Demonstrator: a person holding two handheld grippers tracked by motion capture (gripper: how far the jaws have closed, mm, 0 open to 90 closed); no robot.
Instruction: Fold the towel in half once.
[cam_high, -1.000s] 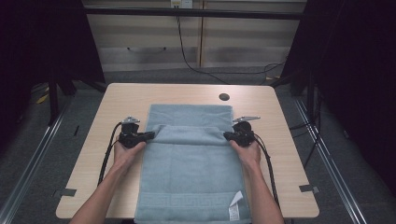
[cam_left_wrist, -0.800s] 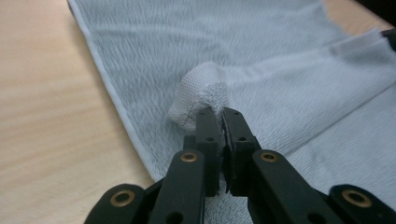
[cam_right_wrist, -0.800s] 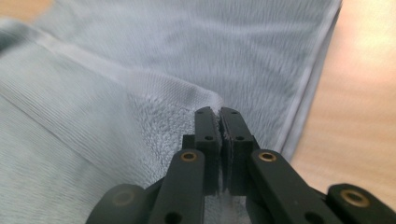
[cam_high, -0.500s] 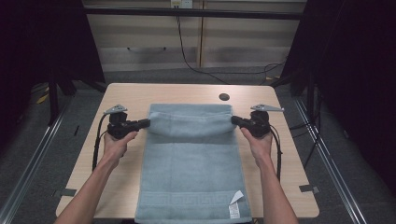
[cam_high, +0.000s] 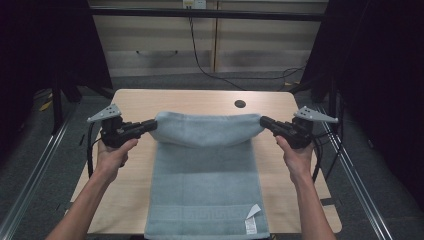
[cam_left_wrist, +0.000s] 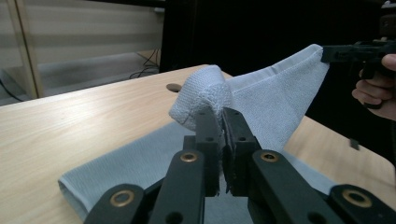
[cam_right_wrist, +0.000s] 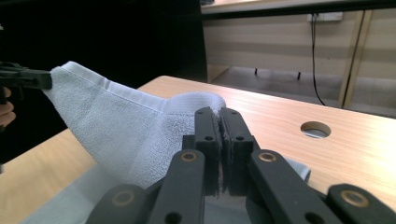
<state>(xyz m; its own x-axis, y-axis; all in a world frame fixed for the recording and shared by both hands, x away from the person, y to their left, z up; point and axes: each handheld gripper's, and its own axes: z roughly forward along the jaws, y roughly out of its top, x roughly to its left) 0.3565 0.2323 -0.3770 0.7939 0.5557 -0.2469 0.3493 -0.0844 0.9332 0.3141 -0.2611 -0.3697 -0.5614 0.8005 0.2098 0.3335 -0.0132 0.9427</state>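
A pale blue towel (cam_high: 205, 185) lies lengthwise on the wooden table (cam_high: 130, 105), its far end lifted off the top. My left gripper (cam_high: 152, 124) is shut on the far left corner of the towel (cam_left_wrist: 205, 93). My right gripper (cam_high: 263, 121) is shut on the far right corner (cam_right_wrist: 205, 100). The raised edge sags between the two grippers. In the left gripper view my gripper (cam_left_wrist: 220, 114) pinches bunched cloth, and the other hand's gripper holds the opposite corner at the upper right. In the right gripper view my gripper (cam_right_wrist: 219, 113) clamps the fold. A white label (cam_high: 251, 220) shows at the near end.
A round cable hole (cam_high: 240, 104) sits in the table near its far edge. Bare wood lies left and right of the towel. Dark curtains flank the table, and a cable runs along the floor behind it.
Both grippers have risen and moved apart with the towel's far corners in them. The far end, flat on the table a second ago, now hangs in a sagging span between them.
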